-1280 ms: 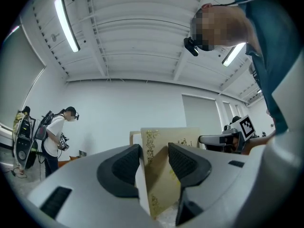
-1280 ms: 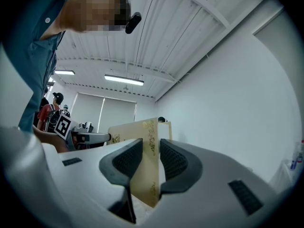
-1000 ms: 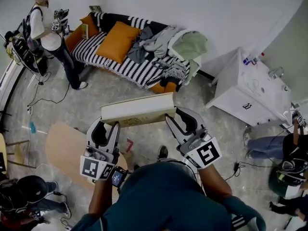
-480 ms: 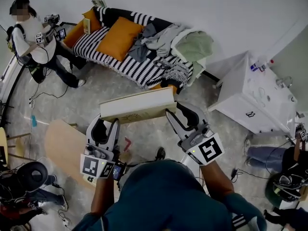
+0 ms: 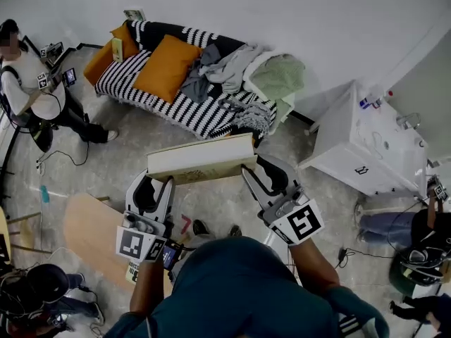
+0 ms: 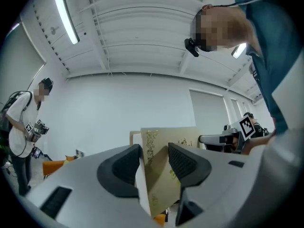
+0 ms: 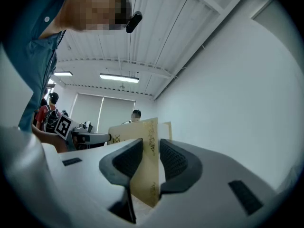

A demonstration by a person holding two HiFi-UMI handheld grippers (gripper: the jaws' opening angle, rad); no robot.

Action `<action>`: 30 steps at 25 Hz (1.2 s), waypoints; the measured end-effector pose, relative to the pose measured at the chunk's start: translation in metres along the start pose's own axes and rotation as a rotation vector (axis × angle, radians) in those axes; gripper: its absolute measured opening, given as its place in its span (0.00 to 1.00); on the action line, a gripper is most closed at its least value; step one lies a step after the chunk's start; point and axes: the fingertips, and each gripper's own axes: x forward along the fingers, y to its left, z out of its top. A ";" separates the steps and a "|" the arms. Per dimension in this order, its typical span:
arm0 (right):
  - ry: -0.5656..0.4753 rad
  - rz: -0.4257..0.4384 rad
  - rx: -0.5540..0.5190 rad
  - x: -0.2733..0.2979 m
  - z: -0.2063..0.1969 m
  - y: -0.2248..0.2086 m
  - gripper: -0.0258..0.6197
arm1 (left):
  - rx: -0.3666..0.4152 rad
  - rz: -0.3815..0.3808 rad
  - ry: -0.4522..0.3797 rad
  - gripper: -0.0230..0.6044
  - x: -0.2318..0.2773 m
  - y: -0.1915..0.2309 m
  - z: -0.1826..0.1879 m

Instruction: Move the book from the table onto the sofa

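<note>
- Book: pale cover with gold ornament, carried in the air, long side across the scene, over bare floor.
- Book's place: clear of the desk, which lies near left; short of the sofa, which stands far, against the wall.
- Left gripper: clenched on the book's left end. Its own view shows both pads against the book, one on the cover, one on the page side.
- Right gripper: clenched on the book's right end, a pad pressed to each face.
- Sofa: black-and-white stripes, orange cushion at its left half, heap of clothes at its right half.
- White cabinet to the right, well apart from the book.
- Person stands far left, beside the sofa's left end, holding grippers too.
</note>
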 end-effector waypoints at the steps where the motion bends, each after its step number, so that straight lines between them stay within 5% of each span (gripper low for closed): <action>1: 0.000 -0.008 -0.002 0.004 0.002 0.001 0.23 | 0.003 -0.009 -0.005 0.33 0.002 0.004 0.003; 17: 0.005 -0.077 -0.031 0.081 -0.002 0.008 0.23 | -0.006 -0.090 -0.022 0.32 0.023 0.086 0.007; 30: 0.010 -0.011 0.022 0.121 -0.020 -0.041 0.23 | -0.011 -0.010 -0.013 0.32 0.070 0.108 -0.003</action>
